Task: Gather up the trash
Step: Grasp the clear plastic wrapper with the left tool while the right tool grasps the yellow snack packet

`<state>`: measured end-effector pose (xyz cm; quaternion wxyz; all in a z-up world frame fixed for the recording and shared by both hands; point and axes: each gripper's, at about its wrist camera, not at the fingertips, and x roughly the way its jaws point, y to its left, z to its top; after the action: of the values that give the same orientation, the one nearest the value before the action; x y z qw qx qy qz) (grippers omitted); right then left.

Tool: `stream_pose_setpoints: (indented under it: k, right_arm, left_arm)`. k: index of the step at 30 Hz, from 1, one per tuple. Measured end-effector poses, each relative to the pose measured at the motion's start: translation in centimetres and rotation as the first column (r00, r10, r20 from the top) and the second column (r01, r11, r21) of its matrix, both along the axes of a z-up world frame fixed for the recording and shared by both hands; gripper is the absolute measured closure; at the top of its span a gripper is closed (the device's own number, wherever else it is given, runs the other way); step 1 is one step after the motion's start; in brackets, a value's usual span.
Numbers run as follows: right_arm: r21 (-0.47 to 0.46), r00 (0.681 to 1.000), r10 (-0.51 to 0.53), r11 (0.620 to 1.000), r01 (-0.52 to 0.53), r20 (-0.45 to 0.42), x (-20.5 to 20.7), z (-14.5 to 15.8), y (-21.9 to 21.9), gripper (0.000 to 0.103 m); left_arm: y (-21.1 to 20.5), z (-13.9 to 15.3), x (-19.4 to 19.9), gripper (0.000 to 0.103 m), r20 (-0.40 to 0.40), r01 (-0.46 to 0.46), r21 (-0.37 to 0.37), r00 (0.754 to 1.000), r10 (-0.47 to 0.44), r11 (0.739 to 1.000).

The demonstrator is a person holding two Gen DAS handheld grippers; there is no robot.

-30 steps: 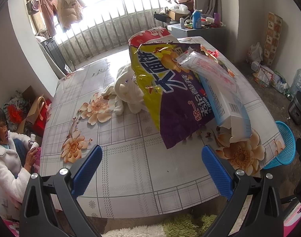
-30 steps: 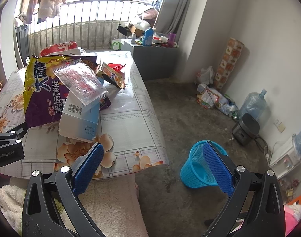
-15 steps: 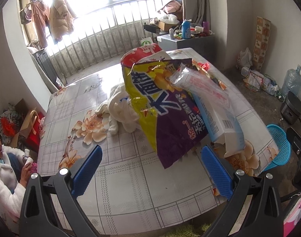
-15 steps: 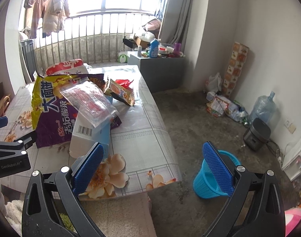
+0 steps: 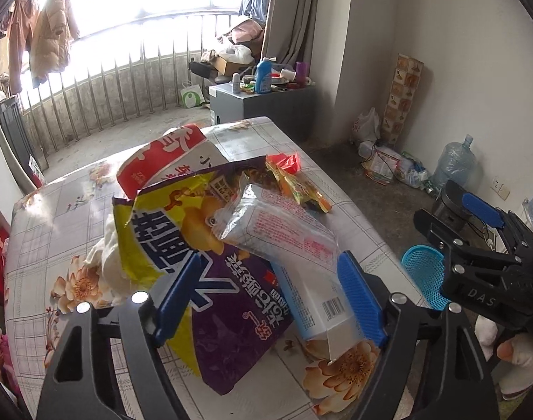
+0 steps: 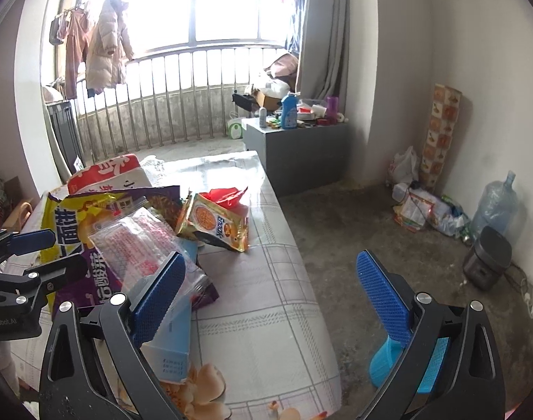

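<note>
Trash is piled on the flowered table (image 5: 56, 217): a big purple-and-yellow snack bag (image 5: 228, 318), a clear plastic pouch (image 5: 283, 231) on a pale blue carton (image 5: 315, 311), a red-and-white bag (image 5: 161, 157), an orange snack packet (image 6: 214, 224) and white crumpled tissue (image 5: 109, 266). My left gripper (image 5: 266, 297) is open just above the purple bag and carton. My right gripper (image 6: 269, 294) is open over the table's right edge, its left finger beside the pouch (image 6: 144, 245). A blue mesh trash basket (image 5: 423, 273) stands on the floor to the right of the table.
A grey cabinet (image 6: 301, 150) with bottles stands behind the table. Bags of rubbish (image 6: 423, 210), a water jug (image 6: 497, 203) and a dark rice cooker (image 6: 486, 259) lie along the right wall. A railing (image 6: 161, 98) with hanging coats is at the back.
Both grippers have moved forward and up toward the pile. The left one has come over the purple bag and carton; the right one has come from the floor side to the table's edge.
</note>
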<state>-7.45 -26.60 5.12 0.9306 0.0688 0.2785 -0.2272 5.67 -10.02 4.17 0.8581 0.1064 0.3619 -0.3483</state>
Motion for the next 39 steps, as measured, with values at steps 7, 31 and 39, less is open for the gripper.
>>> stream_pose_setpoints:
  k: [7, 31, 39]
  right_arm:
    - [-0.005, 0.997, 0.063, 0.998, -0.064, -0.041, 2.5, -2.1, -2.5, 0.031]
    - [0.198, 0.957, 0.285, 0.942, -0.270, -0.047, 3.8, -5.4, -0.3, 0.067]
    - [0.266, 0.977, 0.213, 0.942, -0.204, -0.007, 3.2, -4.4, -3.6, 0.066]
  left_arm:
    - [-1.7, -2.6, 2.7, 0.035, -0.177, -0.004, 0.022, 0.984, 0.008, 1.000]
    - [-3.5, -3.3, 4.5, 0.081, -0.159, -0.099, -0.012, 0.983, 0.095, 0.995]
    - [-3.3, -2.4, 2.9, 0.092, -0.062, -0.062, -0.021, 0.996, 0.060, 0.998]
